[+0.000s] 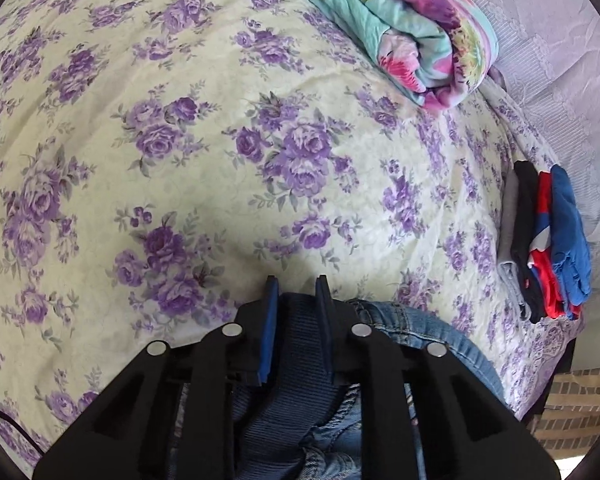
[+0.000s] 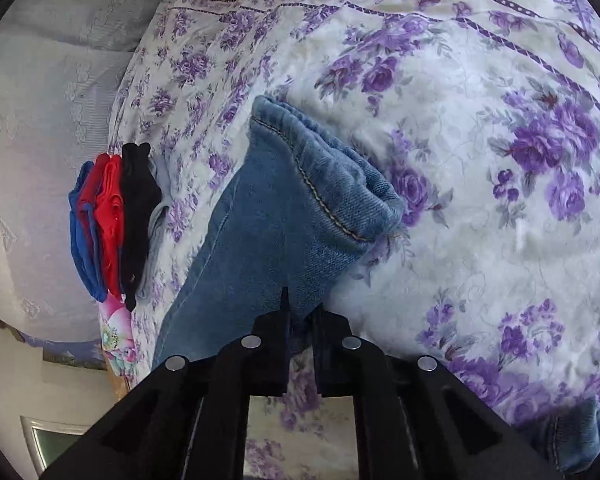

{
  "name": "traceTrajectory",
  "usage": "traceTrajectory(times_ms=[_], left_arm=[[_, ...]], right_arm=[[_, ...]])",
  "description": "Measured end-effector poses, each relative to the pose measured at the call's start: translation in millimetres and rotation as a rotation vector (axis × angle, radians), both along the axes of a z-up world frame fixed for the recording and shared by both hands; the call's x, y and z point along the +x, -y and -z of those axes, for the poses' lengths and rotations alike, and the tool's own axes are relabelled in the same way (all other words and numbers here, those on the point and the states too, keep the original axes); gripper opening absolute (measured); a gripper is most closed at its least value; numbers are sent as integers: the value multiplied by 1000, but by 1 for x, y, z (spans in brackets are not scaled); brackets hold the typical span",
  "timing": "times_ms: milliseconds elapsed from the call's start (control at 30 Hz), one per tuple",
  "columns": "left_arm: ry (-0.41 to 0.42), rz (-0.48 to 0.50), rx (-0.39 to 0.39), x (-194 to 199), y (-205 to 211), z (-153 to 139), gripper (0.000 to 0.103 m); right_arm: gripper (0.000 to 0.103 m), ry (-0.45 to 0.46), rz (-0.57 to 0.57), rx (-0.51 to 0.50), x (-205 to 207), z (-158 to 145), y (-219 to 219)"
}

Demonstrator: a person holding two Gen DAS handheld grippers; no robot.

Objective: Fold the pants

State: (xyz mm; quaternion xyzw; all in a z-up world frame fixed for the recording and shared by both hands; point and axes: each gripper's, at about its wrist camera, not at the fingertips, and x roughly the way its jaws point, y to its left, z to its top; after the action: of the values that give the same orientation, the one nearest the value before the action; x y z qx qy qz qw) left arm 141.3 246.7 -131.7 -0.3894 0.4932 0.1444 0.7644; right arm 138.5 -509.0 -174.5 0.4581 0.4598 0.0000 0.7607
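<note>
- Left gripper (image 1: pixel 297 292) pinching ribbed waistband of blue denim pants (image 2: pixel 284 216), six o'clock.
- Right gripper (image 2: pixel 302 304) clamped narrow on leg fabric, six o'clock.
- Mid-fold, judging: next, carry both ends together over floral purple bedsheet (image 1: pixel 220 128).

Blue denim pants (image 2: pixel 284 216): coarse woven cloth w/ ribbed knit waistband (image 1: pixel 300 360); purple-floral bedsheet (image 1: pixel 204 92): matt crinkled cotton; grippers: matt black plastic.

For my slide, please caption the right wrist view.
Right gripper pinches a jeans leg above the floral bedspread.
</note>
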Motion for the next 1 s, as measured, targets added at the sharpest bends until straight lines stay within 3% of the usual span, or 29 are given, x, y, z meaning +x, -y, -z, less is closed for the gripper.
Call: traceTrajectory(times_ms=[67, 167, 300, 500, 567, 633, 700, 833, 1000], left_arm=[[30, 10, -6, -6, -2, -11, 32], [76, 27, -21, -23, -2, -26, 39], [75, 83, -77, -31, 2, -21, 39], [94, 73, -148, -12, 0, -6, 39], [75, 65, -133, -5, -1, -4, 45], [53, 77, -117, 0, -2, -2, 59], [39, 93, -131, 2, -2, 1, 61], [27, 111, -149, 1, -4, 1, 62], [8, 164, -162, 9, -4, 6, 63]], right_arm=[[51, 27, -4, -45, -7, -18, -3], [52, 57, -24, -150, -26, -46, -9], [54, 99, 16, -131, -61, -68, -11], [59, 145, -20, -137, -87, -101, -31], [61, 160, -43, -151, -90, -111, -40], [61, 168, -76, -151, -90, -117, -50], [61, 175, -113, -142, -86, -121, -61], [61, 219, -247, -162, -62, -134, -95], [61, 323, -607, -321, -9, -147, -163]])
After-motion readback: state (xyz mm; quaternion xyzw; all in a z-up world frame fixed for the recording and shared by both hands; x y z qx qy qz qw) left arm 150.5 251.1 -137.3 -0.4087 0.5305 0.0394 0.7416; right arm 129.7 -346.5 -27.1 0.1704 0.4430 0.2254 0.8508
